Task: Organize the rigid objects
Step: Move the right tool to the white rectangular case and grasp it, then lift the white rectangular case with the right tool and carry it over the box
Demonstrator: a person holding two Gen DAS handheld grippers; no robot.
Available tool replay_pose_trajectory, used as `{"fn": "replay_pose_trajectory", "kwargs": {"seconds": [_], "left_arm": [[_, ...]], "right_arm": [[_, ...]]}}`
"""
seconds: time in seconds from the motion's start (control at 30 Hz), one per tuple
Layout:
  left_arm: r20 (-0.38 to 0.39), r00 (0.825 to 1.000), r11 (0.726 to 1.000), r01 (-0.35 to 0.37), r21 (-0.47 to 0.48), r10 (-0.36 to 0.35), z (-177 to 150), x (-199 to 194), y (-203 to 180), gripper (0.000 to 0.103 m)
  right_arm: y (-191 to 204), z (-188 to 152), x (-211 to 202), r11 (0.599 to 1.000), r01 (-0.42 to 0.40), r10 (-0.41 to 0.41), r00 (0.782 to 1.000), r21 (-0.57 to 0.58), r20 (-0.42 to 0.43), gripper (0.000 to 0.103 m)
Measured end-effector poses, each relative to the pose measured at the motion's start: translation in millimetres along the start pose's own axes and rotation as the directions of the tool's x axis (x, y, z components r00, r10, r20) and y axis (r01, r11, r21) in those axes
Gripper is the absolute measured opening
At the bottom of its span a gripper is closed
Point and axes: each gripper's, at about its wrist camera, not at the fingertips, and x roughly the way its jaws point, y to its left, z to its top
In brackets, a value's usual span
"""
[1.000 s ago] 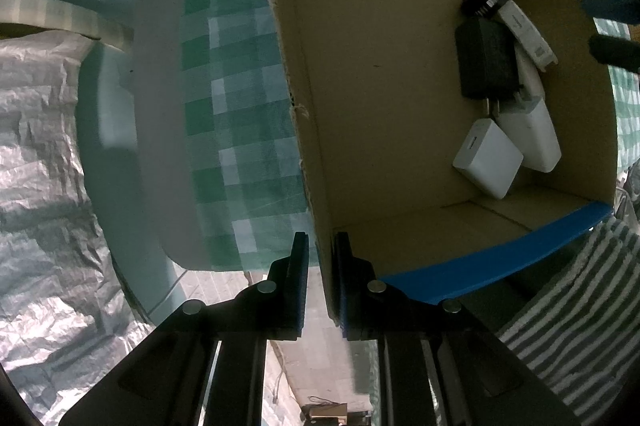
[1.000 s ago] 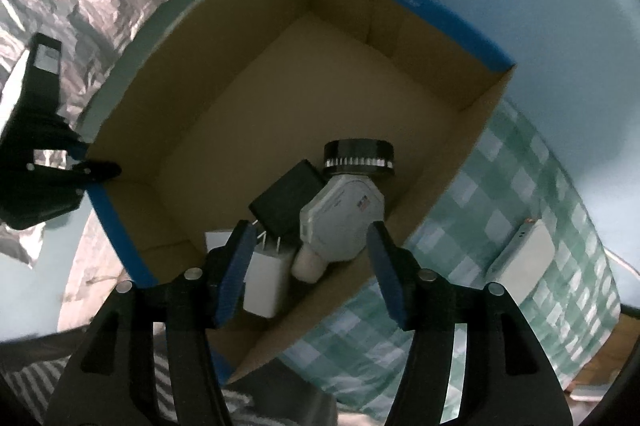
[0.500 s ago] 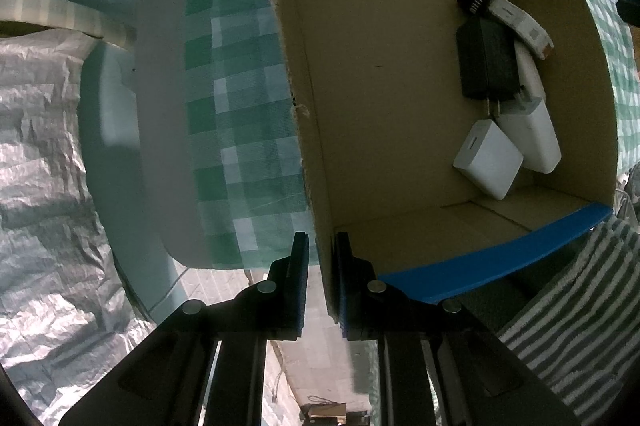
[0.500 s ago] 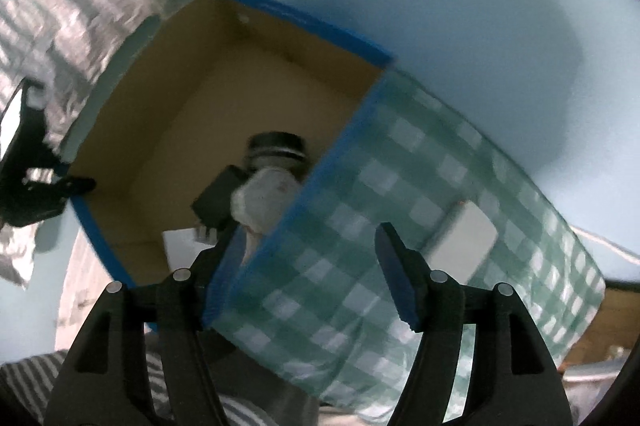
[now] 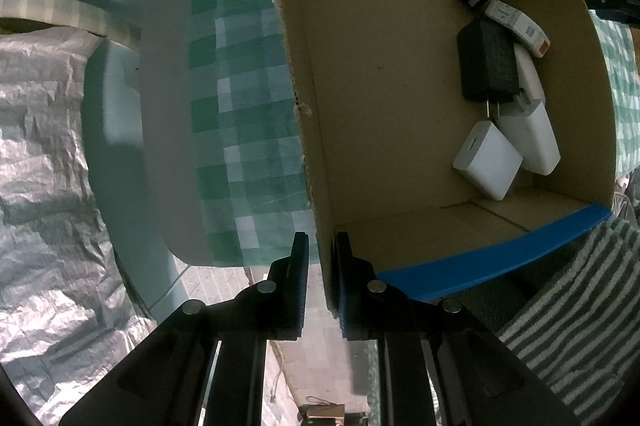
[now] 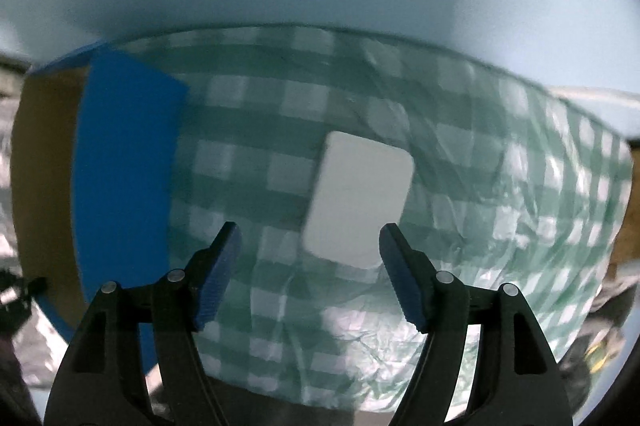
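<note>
One white flat rounded slab (image 6: 360, 202) – unmarked, on checked cloth (image 6: 480, 186)

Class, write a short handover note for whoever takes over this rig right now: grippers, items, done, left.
Left gripper: shut on the cardboard box wall.
Right gripper: open, empty, aimed at the white flat device on the checked cloth.
Done: black adapter, two white chargers and other items lie in the box.
Left: grasp the white device and box it.

Right tongs (image 6: 308, 266) swung from box (image 6: 120, 166) to white slab (image 6: 360, 202).
</note>
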Motion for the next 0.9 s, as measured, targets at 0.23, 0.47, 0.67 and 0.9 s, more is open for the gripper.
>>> {"fn": "replay_pose_trajectory", "kwargs": {"seconds": [0.23, 0.47, 0.67, 0.9], "left_arm": [[-0.004, 1.000, 1.000, -0.012, 0.001, 0.012, 0, 0, -2, 0.012], [-0.007, 1.000, 1.000, -0.011, -0.003, 0.011, 0, 0, -3, 0.013], [-0.009, 1.000, 1.000, -0.005, -0.006, 0.005, 0, -1, -1, 0.013], [-0.008, 1.000, 1.000, 0.005, -0.004, -0.005, -1, 2, 2, 0.013]], "right_arm": [[-24, 6, 27, 0.995, 0.009, -0.006, 1.000, 0.098, -0.027, 0.072], [-31, 17, 46, 0.991, 0.017, -0.012, 0.999, 0.132, -0.036, 0.072], [-33, 21, 56, 0.989, 0.032, -0.026, 0.999, 0.146, -0.044, 0.074], [-21, 19, 60, 0.994, 0.073, -0.069, 0.996, 0.086, -0.050, 0.064]]}}
